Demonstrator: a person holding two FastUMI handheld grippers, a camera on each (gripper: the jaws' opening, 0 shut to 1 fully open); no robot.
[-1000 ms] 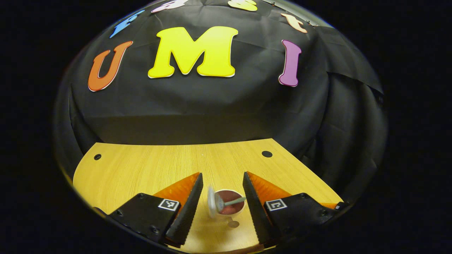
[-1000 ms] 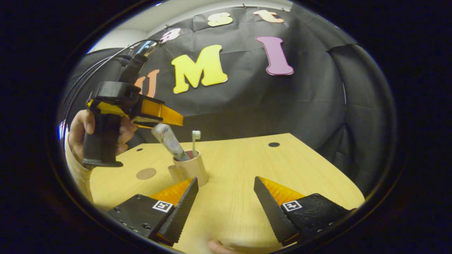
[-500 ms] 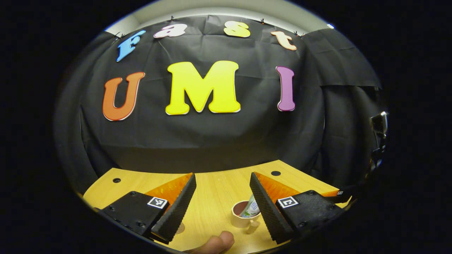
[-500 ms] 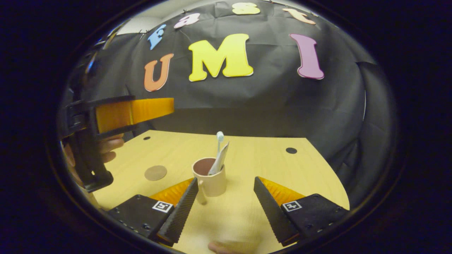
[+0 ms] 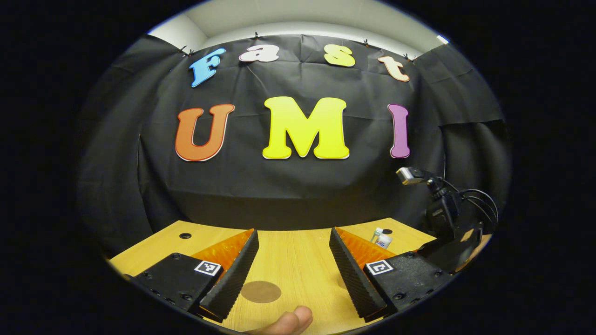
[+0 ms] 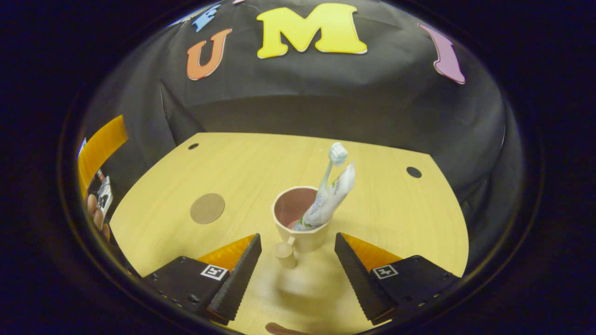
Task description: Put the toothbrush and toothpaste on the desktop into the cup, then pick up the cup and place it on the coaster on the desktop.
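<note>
My desk lies wide under both grippers. My right gripper hangs low, jaws apart, flanking the cup without touching; toothbrush and toothpaste lean inside it. My left gripper hovers, jaws apart, above the coaster.

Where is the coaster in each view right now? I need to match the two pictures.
Left gripper view: the coaster lies low, just left of centre, on the desktop between the fingers of the left tongs.
Right gripper view: the coaster lies left of centre, apart from the cup.
Shared landmark: the toothpaste in the cup; its top peeks out at lower right in the left gripper view.
</note>
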